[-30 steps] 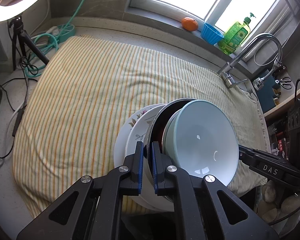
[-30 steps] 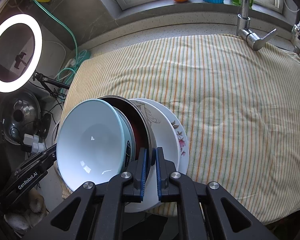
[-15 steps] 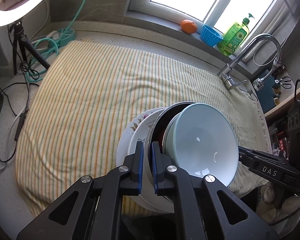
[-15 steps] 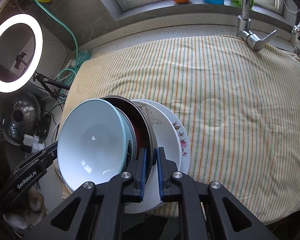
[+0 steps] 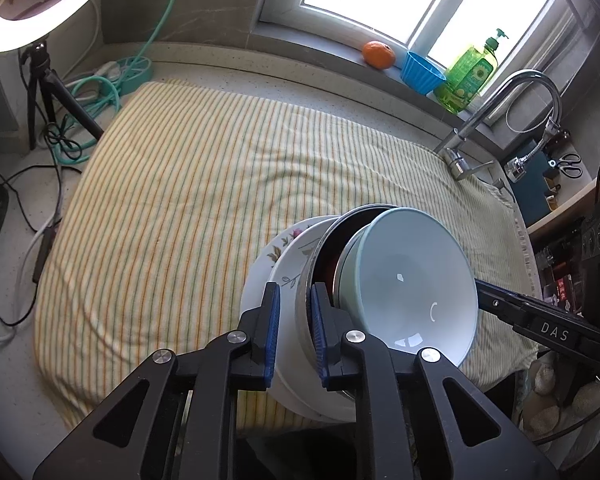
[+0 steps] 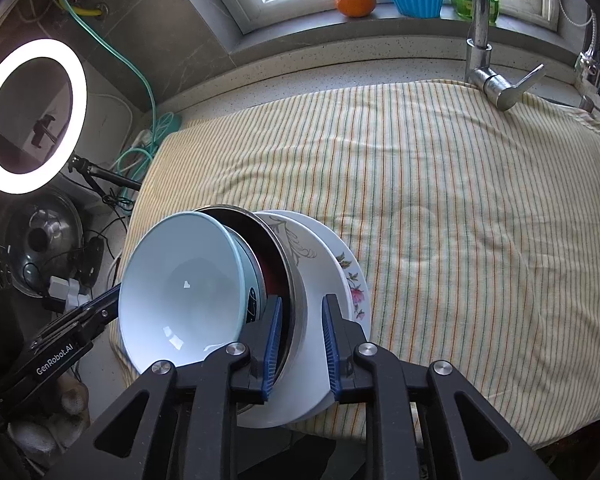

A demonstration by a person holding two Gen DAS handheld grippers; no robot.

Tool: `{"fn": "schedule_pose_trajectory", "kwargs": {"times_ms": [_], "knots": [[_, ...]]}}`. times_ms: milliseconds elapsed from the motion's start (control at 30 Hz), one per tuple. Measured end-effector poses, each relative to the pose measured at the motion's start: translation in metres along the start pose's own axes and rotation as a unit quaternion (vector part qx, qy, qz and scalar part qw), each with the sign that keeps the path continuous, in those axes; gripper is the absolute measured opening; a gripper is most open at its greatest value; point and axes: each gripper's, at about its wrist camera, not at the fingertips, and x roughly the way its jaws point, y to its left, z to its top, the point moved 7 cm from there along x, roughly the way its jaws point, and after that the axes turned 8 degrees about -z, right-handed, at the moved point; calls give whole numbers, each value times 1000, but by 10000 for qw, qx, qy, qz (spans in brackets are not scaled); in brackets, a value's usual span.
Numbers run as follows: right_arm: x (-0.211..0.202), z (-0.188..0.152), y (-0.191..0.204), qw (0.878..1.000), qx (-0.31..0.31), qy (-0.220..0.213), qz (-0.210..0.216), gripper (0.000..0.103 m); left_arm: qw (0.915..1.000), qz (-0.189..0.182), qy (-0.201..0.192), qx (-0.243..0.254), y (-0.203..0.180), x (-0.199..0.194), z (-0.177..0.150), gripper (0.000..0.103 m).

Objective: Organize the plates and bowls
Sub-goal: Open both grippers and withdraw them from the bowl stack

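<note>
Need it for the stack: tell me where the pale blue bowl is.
The pale blue bowl is nested topmost in the metal bowl over the flowered plates, at the striped cloth's near edge.

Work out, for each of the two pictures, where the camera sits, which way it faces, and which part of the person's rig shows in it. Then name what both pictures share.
Left wrist: sits on the left gripper, facing forward along its fingers over the striped cloth toward the window; the right gripper enters from the right.
Right wrist: sits on the right gripper, facing the same sill; the left gripper enters from the left.
Shared: the pale blue bowl, metal dish, flowered plates, orange and faucet.
</note>
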Motion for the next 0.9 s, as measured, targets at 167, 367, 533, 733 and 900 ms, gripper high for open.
{"fn": "schedule_pose_trajectory", "kwargs": {"times_ms": [167, 367, 533, 733, 900], "knots": [[-9, -1, -4, 9999, 27, -129, -29, 24, 10000, 77, -45, 44, 3, -6, 0, 14], [-20, -4, -7, 9996, 68, -272, -41, 34, 9997, 177, -169, 52, 8, -17, 0, 14], [-33, -8, -4, 9986, -61, -506, -132, 34, 9989, 284, -318, 213, 3, -31, -5, 17], [-49, -17, 4, 9966, -258, -747, -221, 35, 9974, 358, -464, 426, -8, -48, -13, 27], [-61, -25, 11, 9938, -406, -990, -307, 48, 9961, 392, -654, 441, -10, -64, -18, 51]]}}
